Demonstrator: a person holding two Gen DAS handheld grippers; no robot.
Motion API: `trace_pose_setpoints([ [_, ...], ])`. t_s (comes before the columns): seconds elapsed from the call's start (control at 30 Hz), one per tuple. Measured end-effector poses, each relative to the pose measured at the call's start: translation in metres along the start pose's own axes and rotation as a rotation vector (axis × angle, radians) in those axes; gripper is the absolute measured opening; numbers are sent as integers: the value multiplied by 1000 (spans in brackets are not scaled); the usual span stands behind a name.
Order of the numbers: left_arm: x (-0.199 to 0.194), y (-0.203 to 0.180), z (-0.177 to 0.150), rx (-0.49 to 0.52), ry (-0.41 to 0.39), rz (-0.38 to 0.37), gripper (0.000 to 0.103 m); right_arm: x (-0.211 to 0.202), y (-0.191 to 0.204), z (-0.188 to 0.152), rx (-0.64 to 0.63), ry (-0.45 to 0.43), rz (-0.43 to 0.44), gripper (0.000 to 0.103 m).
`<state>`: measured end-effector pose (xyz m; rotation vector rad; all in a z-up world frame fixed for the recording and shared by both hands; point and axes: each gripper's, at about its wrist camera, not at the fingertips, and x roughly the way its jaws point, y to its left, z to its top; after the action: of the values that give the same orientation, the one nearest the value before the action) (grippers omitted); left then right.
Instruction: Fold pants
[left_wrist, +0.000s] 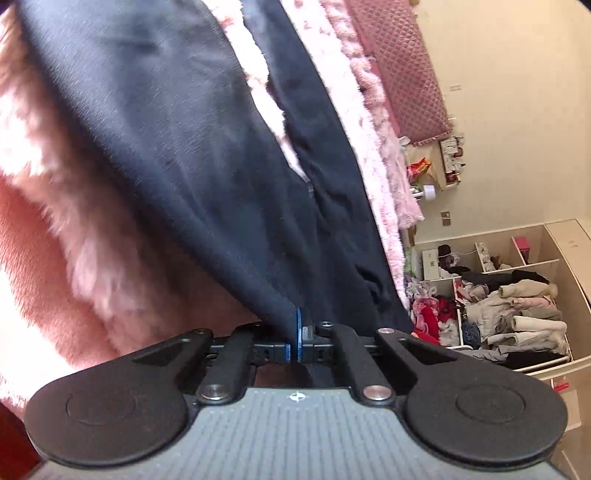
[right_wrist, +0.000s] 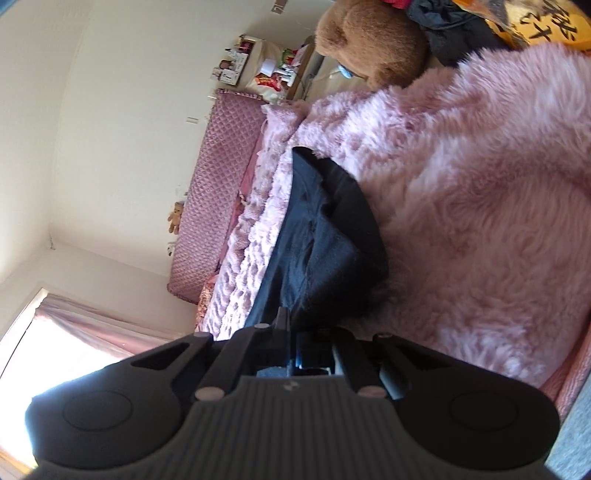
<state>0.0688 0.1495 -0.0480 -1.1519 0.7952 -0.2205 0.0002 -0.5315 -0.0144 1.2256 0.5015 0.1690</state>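
Dark navy pants (left_wrist: 184, 166) lie spread on a fluffy pink blanket (left_wrist: 74, 258) that covers a bed. My left gripper (left_wrist: 297, 332) is shut, its blue-edged jaws pinching an edge of the pants at the near end. In the right wrist view the pants (right_wrist: 321, 240) run away from me along the blanket (right_wrist: 480, 184), with a fold bunched in the middle. My right gripper (right_wrist: 290, 332) is shut on the near edge of the fabric, which rises tight into its jaws. Both views are rolled sideways.
A quilted pink headboard (left_wrist: 402, 70) stands against the wall. Open shelves stuffed with clothes (left_wrist: 517, 306) are beyond the bed's side. A brown teddy bear (right_wrist: 369, 40) and dark clothes sit at the blanket's far end. A bright window with a pink curtain (right_wrist: 74, 332) is at lower left.
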Motion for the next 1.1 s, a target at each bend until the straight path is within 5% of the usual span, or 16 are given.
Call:
trace_pose_setpoints([
  [0.13,-4,-31,14,99,-64,-19,2,3,5,5,30,-13,71,0],
  [0.4,28,-72,45,133,-102,-34,2,38,30,35,23,-56,158,0],
  [0.7,99,-99,108,159,-56,29,2,134,34,80,50,-35,113,0],
  [0.93,164,-87,153,114,53,97,8,205,21,103,79,-15,34,0],
  [1.0,182,-79,164,88,110,96,31,218,18,110,104,-9,14,7],
  [1.07,200,-72,178,46,191,56,53,229,17,121,152,-8,33,47],
  [1.1,207,-69,183,10,214,41,56,234,19,127,171,-23,62,52],
])
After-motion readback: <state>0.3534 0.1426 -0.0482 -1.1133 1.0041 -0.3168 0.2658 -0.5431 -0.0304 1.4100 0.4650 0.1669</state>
